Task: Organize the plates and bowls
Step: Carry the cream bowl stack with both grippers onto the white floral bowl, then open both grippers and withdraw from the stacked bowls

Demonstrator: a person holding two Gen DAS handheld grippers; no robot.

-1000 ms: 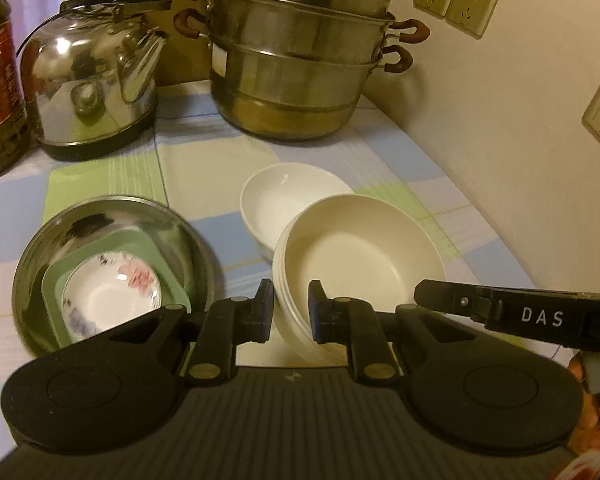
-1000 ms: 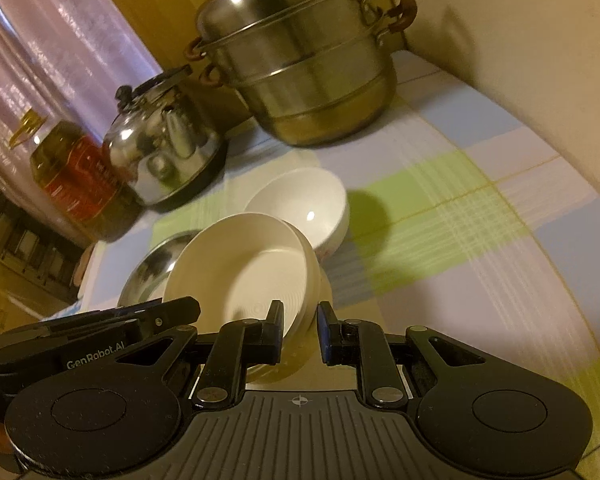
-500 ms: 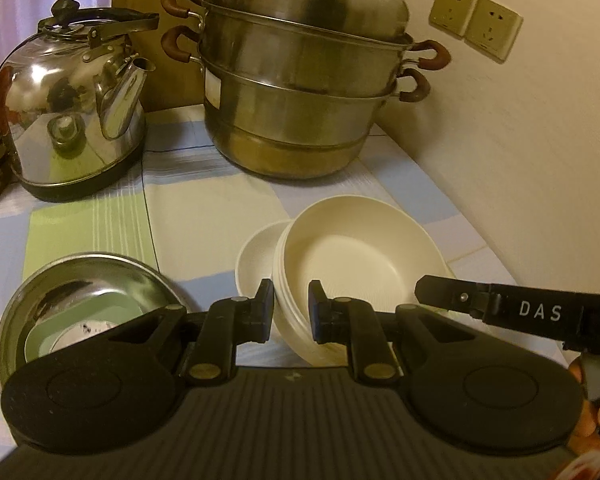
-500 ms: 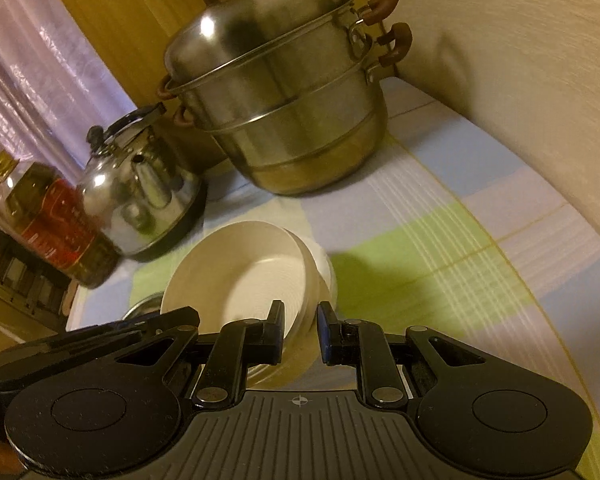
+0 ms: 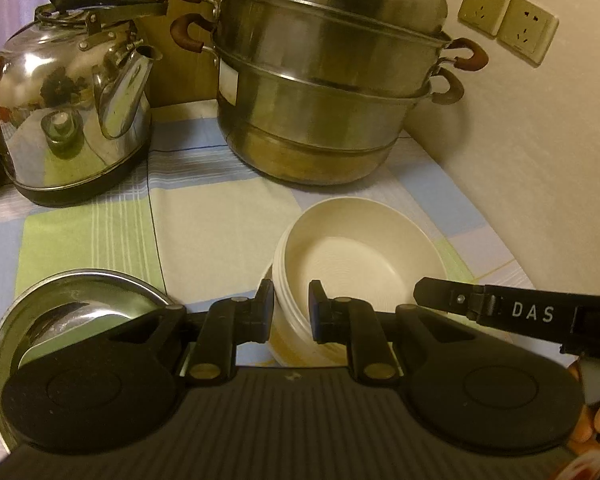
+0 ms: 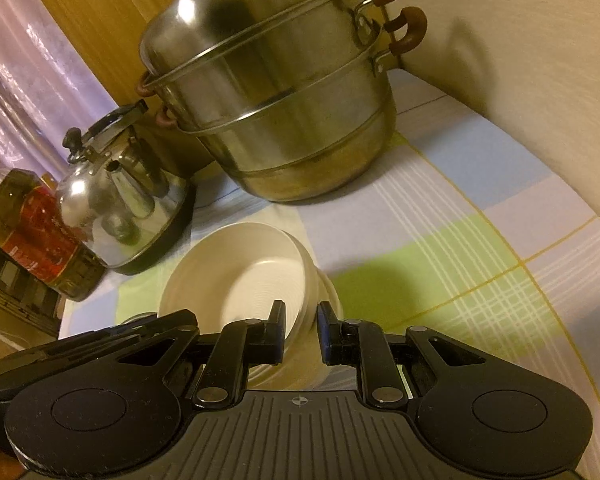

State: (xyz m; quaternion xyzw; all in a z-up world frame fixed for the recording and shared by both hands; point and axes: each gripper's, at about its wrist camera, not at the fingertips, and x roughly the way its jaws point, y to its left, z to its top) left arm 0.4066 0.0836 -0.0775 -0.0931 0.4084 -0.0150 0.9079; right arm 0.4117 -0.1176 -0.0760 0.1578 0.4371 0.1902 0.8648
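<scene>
The counter (image 5: 220,216), under a checked blue, green and white cloth, fills the middle of both views. A tiered steel steamer pot (image 5: 324,92) stands at the top centre, close to the wall. A shiny kettle (image 5: 72,112) sits at the upper left in the left wrist view. A steel basin (image 5: 80,304) lies at the lower left there, partly hidden behind the gripper body.

A stack of cream bowls (image 5: 356,256) sits low in the centre of both views, tilted, above the cloth. The left gripper (image 5: 290,312) has its jaws clamped on the stack's near left rim, one finger inside and one outside. The right gripper (image 6: 300,332) grips the stack's right wall the same way. Two wall sockets (image 5: 504,20) show at the upper right. A red-labelled oil bottle (image 6: 24,232) stands at the left edge of the right wrist view.
</scene>
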